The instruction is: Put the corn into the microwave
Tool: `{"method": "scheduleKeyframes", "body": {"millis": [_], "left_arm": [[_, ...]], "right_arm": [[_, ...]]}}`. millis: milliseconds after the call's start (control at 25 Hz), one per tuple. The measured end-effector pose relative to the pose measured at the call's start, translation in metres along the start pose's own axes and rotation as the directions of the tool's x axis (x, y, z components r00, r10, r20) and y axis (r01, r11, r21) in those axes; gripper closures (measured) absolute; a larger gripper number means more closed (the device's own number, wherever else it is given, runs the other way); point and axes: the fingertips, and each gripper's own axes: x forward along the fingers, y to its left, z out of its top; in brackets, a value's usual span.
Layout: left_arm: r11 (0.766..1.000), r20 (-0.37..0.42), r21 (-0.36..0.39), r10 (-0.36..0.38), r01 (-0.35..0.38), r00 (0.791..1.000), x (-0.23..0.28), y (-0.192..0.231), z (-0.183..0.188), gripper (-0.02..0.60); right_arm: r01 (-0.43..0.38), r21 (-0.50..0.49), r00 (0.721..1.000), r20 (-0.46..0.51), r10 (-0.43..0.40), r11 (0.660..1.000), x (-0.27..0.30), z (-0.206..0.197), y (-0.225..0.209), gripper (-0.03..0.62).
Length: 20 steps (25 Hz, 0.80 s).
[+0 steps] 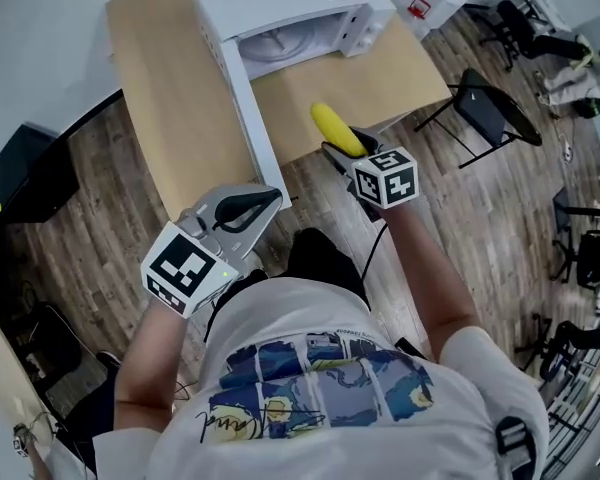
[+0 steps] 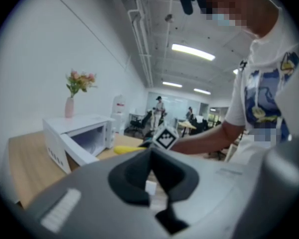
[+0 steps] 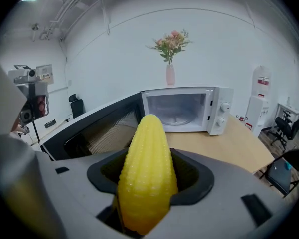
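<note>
A yellow corn cob (image 1: 332,126) (image 3: 147,173) sticks out of my right gripper (image 1: 346,151) (image 3: 147,183), which is shut on it and held over the table's near edge. The white microwave (image 1: 280,13) (image 3: 182,108) stands on the table ahead with its door (image 1: 248,108) (image 3: 94,128) swung open toward me; the glass turntable inside shows bare. My left gripper (image 1: 250,206) (image 2: 150,171) hangs lower left, off the table edge by the door's tip, jaws together on nothing. In the left gripper view the corn (image 2: 129,149) and the microwave (image 2: 77,136) are visible.
The wooden table (image 1: 170,78) carries the microwave. A pink vase of flowers (image 3: 170,73) (image 2: 70,106) stands on the microwave's top. A black folding chair (image 1: 490,108) stands right of the table. A black box (image 1: 25,168) sits on the floor at left.
</note>
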Motion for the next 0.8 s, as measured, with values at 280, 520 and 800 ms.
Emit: {"method": "scheduleKeyframes", "body": {"millis": [280,520,800], "left_arm": [[1.0,0.006,-0.005,0.026,-0.026,1.0,0.047,0.039,0.037,0.572],[0.995,0.002,-0.054,0.081,-0.081,0.997,0.084,0.061,0.053,0.572],[0.979,0.004,-0.101,0.179,-0.178,0.984,0.101,0.071,0.063,0.572]], "right_arm": [[-0.071,-0.059,0.997,-0.043,0.068,0.996,0.075,0.039,-0.038,0.345],[-0.119,-0.104,0.991,-0.071,0.112,0.987,0.139,0.069,-0.072,0.345],[-0.133,-0.154,0.989,-0.088,0.12,0.979,0.204,0.084,-0.098,0.345]]}}
